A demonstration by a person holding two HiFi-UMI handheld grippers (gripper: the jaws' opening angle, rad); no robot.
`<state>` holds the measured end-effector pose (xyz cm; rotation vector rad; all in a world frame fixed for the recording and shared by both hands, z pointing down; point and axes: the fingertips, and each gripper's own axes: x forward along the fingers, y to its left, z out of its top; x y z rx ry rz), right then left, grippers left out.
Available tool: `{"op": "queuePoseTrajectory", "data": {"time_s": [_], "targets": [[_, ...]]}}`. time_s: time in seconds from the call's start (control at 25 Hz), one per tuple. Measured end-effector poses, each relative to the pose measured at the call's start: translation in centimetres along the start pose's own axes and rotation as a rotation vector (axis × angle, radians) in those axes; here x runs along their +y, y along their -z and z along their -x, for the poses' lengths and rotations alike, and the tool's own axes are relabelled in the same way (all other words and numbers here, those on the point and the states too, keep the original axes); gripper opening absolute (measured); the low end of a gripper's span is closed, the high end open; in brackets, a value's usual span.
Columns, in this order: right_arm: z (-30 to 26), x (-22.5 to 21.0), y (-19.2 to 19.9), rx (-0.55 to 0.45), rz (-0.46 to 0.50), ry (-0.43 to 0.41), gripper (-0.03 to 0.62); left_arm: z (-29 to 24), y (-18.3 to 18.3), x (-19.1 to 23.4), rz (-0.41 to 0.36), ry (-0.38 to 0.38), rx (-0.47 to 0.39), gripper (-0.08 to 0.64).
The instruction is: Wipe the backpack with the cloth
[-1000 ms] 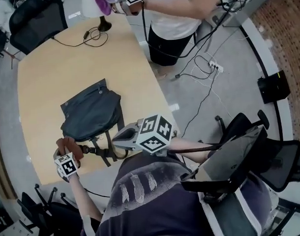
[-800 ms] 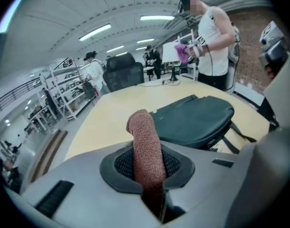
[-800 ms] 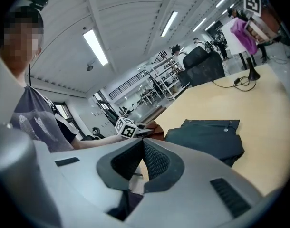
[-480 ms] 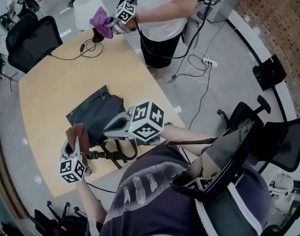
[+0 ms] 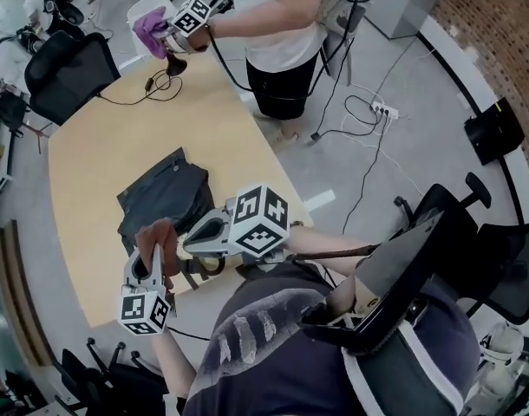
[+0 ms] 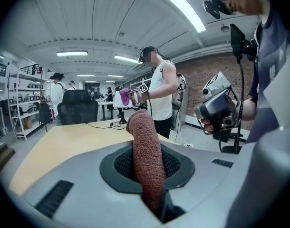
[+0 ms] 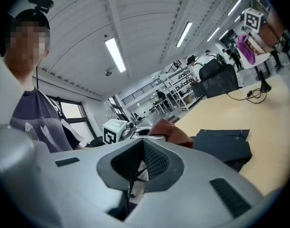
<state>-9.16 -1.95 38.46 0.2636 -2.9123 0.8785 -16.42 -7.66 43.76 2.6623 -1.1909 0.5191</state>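
The dark grey backpack [image 5: 165,199] lies flat on the wooden table [image 5: 100,154], straps toward me; it also shows in the right gripper view [image 7: 226,144]. My left gripper [image 5: 152,256] is lifted off the table just in front of the backpack's near edge, shut on a brown cloth [image 6: 146,156] that sticks out past its jaws. The cloth [image 5: 157,235] hangs over the backpack's near left corner. My right gripper [image 5: 192,241] hovers over the straps at the near right, jaws together with nothing between them.
Another person at the table's far end holds a purple cloth [image 5: 150,31] in a gripper beside a white lamp [image 5: 143,9], with a cable [image 5: 130,94] on the table. Black office chairs stand at the far left [image 5: 69,63] and at my right [image 5: 460,258].
My left gripper has risen and moved right with the brown cloth, from beside the straps to the backpack's near edge. The right gripper has stayed over the straps.
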Motion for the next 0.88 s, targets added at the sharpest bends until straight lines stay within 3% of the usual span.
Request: {"op": "queuePoseTrajectory", "data": {"time_s": [0.2,0.36,0.64,0.88], "targets": [[3.5,3.4,3.0,-0.016,-0.07,-0.105,0.002,2.2,-0.6,-7.6,0.028,-0.013,-0.01,0.057],[3.8,6.0,4.6,-0.029,-0.116,-0.157,0.002,4.6,-0.1,-12.2,0.061,0.019,-0.008,0.057],[2.0,12.2,7.0,-0.045,-0.151,-0.223,0.002,9.4,2.4,-15.4,0.048,0.022,-0.016,0.057],[-2.4,19.7,10.7,-0.056,-0.166,-0.206,0.002,17.8,3.8,-16.4,-0.01,0.039,-0.055,0.057]]}}
